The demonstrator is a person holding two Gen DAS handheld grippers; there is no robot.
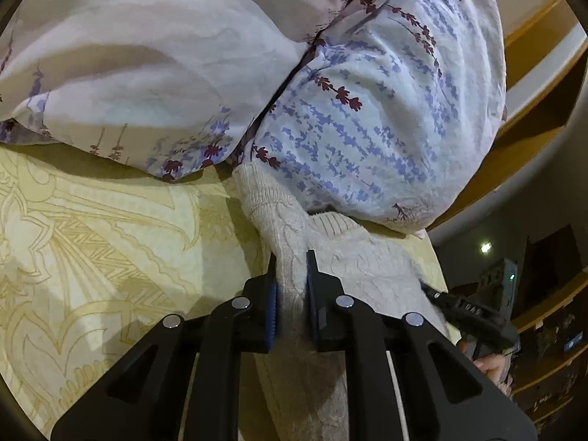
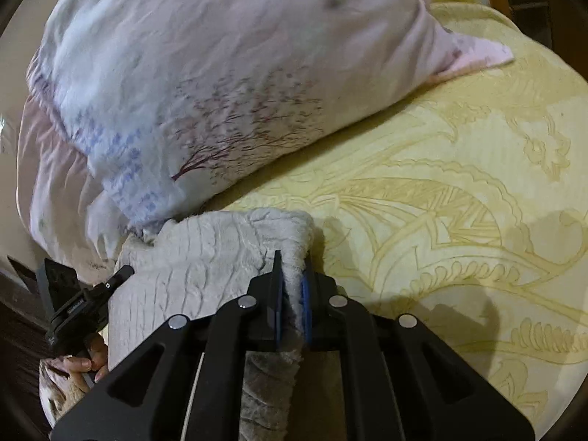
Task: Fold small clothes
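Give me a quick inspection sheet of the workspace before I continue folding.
Surface: yellow patterned bedspread, mostly bare on the right.
Job's things: cream knit garment, bunched, held up between both grippers.
Clutter: floral pillow touching the garment's far edge.
Grippers: left gripper shut on the garment; right gripper shut on the garment.
Cables: nothing seen.
Surroundings: wooden furniture behind the pillow, dim room beyond.

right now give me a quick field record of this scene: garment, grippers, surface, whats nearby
garment: cream knit sweater, bunched, held at two places
left gripper: shut on the sweater
right gripper: shut on the sweater's edge
surface: yellow patterned bedspread
nearby: floral pillow touching the sweater's far end
fold state: cannot tell
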